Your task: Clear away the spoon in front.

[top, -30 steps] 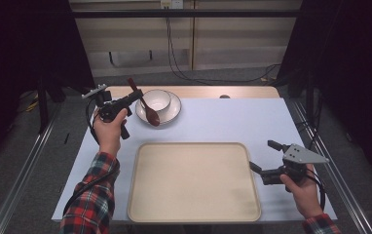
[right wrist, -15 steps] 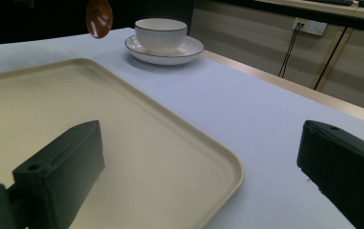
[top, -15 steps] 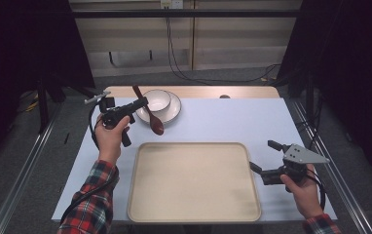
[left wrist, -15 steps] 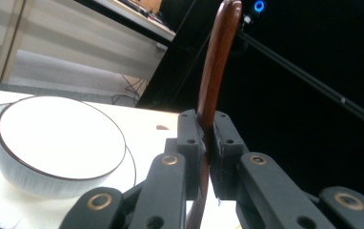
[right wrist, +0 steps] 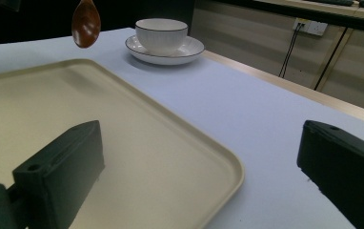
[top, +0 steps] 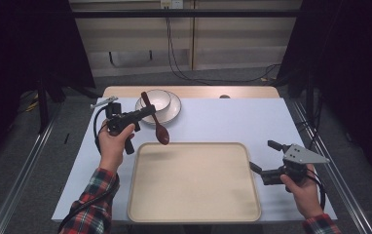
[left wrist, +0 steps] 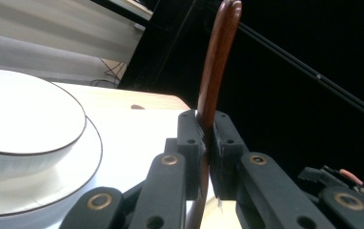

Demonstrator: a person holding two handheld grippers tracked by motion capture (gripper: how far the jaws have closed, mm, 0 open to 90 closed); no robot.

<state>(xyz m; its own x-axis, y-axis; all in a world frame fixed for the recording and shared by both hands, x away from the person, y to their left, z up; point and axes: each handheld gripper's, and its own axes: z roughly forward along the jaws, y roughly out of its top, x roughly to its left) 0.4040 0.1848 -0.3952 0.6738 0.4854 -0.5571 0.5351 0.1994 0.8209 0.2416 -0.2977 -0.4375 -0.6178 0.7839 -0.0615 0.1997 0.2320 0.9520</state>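
Observation:
A dark red-brown wooden spoon [top: 161, 134] hangs in the air with its bowl end down, just above the far left corner of the beige tray [top: 194, 145]. My left gripper [top: 147, 113] is shut on the spoon's handle [left wrist: 216, 62], and in the left gripper view the jaws of the left gripper [left wrist: 207, 138] pinch that handle. Behind it a white bowl [top: 158, 99] sits on a white saucer [top: 172, 112]. My right gripper [top: 264, 156] stands open at the tray's right edge, holding nothing. In the right gripper view the right gripper [right wrist: 201, 162] looks across the tray [right wrist: 123, 143] at the spoon [right wrist: 85, 24] and bowl [right wrist: 161, 31].
The light tabletop [top: 232, 122] stretches bare between the saucer and the right gripper. A wooden strip [top: 198, 92] runs along the table's far edge. Metal rails [top: 23, 165] flank the table on both sides, and cables hang at the back wall.
My left gripper has carried the spoon away from the bowl, rightward and toward the tray's far left corner. The right gripper has stayed in place.

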